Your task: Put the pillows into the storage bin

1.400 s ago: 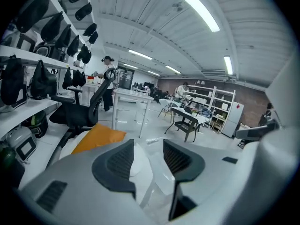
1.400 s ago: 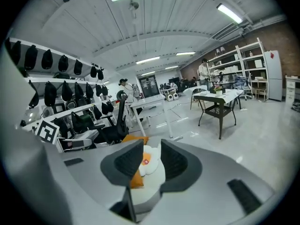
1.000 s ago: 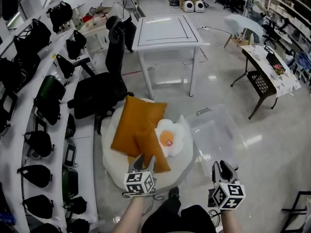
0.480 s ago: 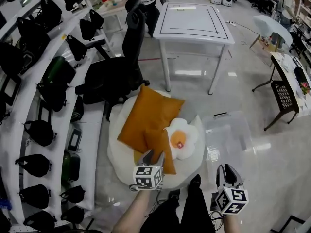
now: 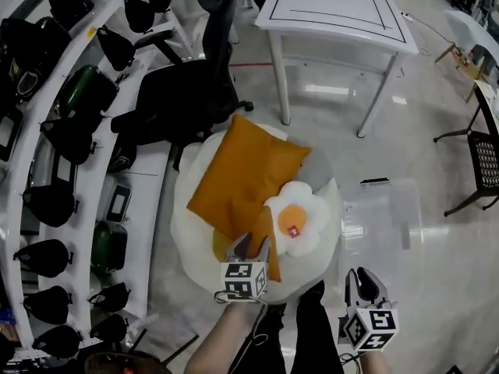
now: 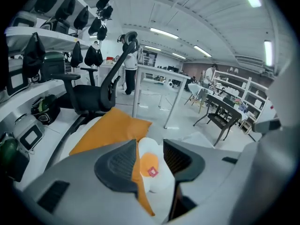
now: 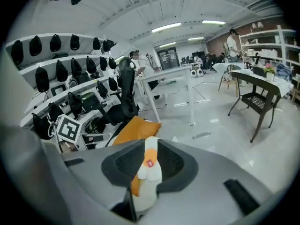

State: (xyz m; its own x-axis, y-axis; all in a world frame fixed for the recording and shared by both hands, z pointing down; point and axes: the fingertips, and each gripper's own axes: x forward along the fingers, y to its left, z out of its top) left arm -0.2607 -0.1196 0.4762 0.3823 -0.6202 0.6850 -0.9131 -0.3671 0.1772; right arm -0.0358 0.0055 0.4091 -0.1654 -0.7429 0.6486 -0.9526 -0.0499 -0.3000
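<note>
Three pillows lie on a white round cushion [image 5: 191, 236]: a large orange pillow [image 5: 245, 170], a small orange pillow [image 5: 263, 236] and a fried-egg pillow [image 5: 300, 216]. The clear storage bin [image 5: 382, 224] stands on the floor to their right. My left gripper [image 5: 251, 248] is open, just over the near end of the small orange pillow, with nothing gripped. The left gripper view looks between the jaws at the egg pillow [image 6: 152, 170] and the large orange pillow [image 6: 110, 128]. My right gripper [image 5: 363, 281] hangs near the bin's front edge; its jaws are closing with nothing between them.
A black office chair [image 5: 183, 92] stands behind the cushion, a white table [image 5: 335, 10] behind the bin. Curved white shelves [image 5: 47, 170] with dark bags run along the left. A black folding chair [image 5: 483, 162] is at the far right. Bare glossy floor surrounds the bin.
The view has moved forward and tipped down, so the pillows and bin sit closer. My left gripper has come nearer to the small orange pillow. The right gripper stays low at the right.
</note>
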